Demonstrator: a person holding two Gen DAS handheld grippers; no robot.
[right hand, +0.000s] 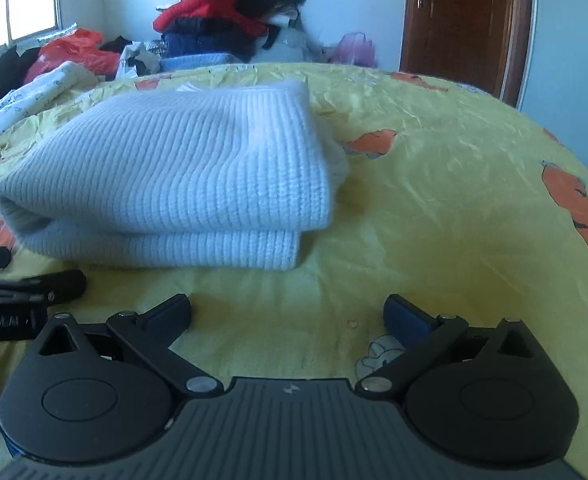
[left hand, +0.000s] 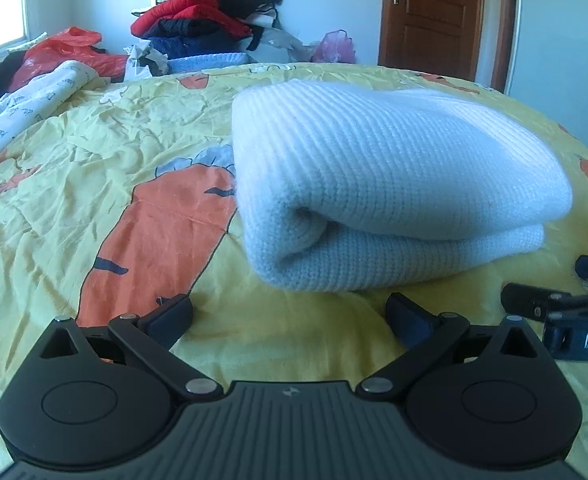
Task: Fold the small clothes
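A pale blue knitted garment point(left hand: 382, 184) lies folded in a thick stack on the yellow bedsheet point(left hand: 73, 168); it also shows in the right wrist view point(right hand: 173, 176). My left gripper point(left hand: 289, 316) is open and empty, just short of the garment's near edge. My right gripper point(right hand: 287, 316) is open and empty, on the sheet to the right of the garment's near corner. The right gripper's fingers point(left hand: 534, 304) show at the right edge of the left wrist view, and the left gripper's fingers point(right hand: 57, 282) at the left edge of the right wrist view.
A pile of red, black and dark blue clothes point(left hand: 209, 12) stands at the far side of the bed. An orange plastic bag point(left hand: 65, 48) and a white printed cloth point(left hand: 25, 100) lie at the far left. A brown door point(left hand: 430, 12) is at the back right.
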